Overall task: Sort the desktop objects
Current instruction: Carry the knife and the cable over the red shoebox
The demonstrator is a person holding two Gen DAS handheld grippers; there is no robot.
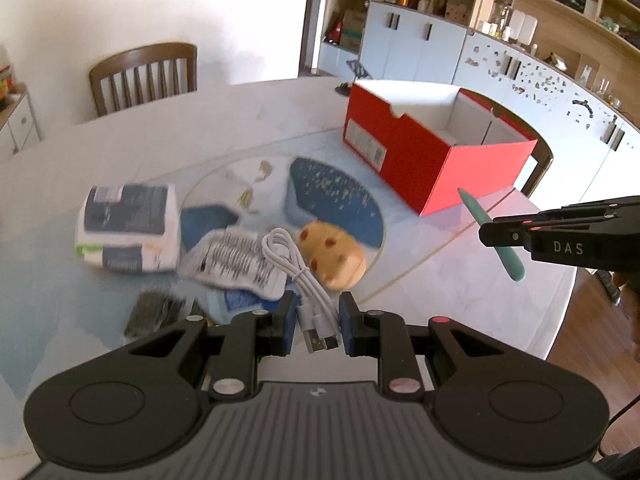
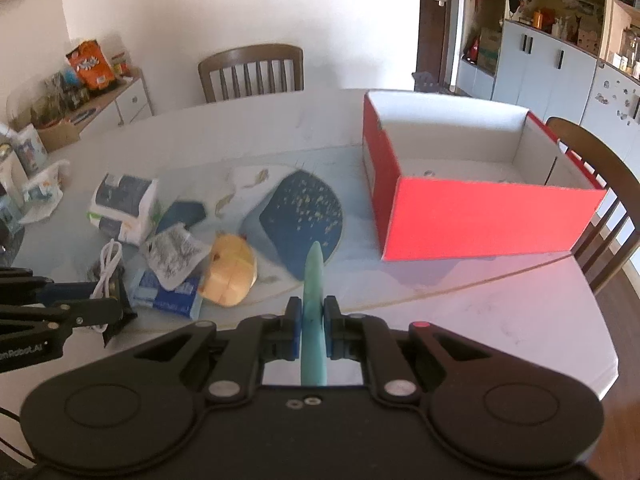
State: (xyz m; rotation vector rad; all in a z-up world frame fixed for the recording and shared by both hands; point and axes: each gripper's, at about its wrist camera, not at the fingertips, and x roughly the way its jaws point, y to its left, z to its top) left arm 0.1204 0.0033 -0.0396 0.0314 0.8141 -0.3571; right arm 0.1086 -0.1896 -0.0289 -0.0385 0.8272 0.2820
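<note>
Pinching teal stick (image 2: pixel 315 304) lengthwise, tip pointing forward, right gripper (image 2: pixel 312 330), left gripper (image 1: pixel 317 322) jaws clamping white cable (image 1: pixel 298 276).

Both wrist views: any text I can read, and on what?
"DAS": on the right gripper.
"mRobot.AI", start cut off: on the left gripper.
Barcode label on the red box: too blurred.
Print on the white packet and leaflet: too blurred.
</note>
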